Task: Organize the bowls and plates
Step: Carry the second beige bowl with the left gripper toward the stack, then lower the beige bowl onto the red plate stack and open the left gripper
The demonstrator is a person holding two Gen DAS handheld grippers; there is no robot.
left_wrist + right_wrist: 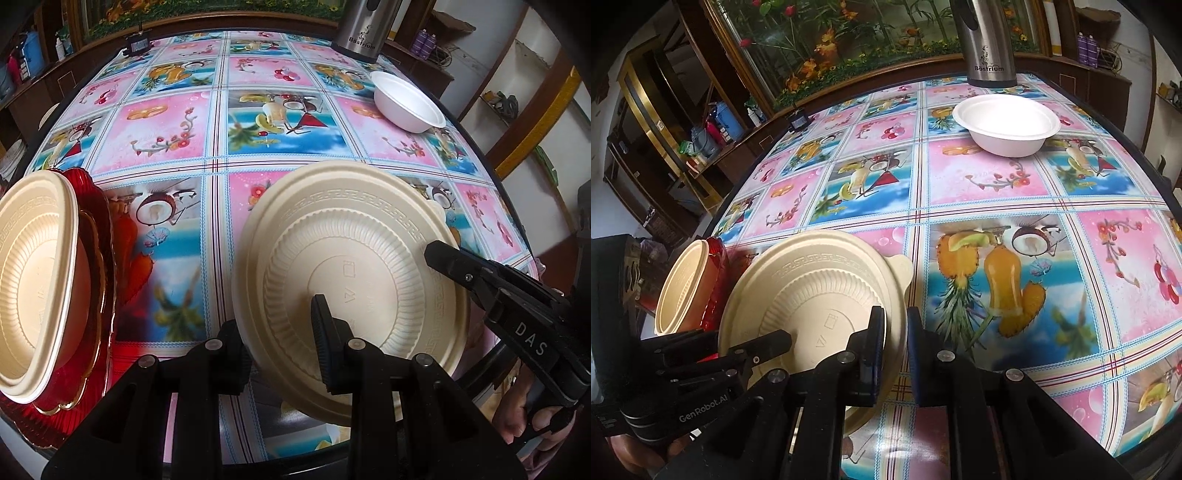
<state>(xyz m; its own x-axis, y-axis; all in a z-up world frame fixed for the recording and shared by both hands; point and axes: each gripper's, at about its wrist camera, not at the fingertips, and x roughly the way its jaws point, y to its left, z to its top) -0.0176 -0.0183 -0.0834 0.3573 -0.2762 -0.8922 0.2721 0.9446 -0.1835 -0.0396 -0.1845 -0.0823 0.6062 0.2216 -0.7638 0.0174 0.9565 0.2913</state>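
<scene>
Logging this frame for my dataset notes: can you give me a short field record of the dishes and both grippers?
surface: table with fruit-print cloth
near plate: cream plate, tilted, rim between both grippers' fingers
left hand-held gripper: shut on cream plate
right hand-held gripper: shut on cream plate
stack: cream bowl on red plate, to the left
far: white bowl, upright, apart from the steel flask

We see two matte black grippers [280,354] [895,347] with silver pivot screws, ribbed pads, white "DAS" and "GenRobot.AI" lettering, apparently bare skin.
</scene>
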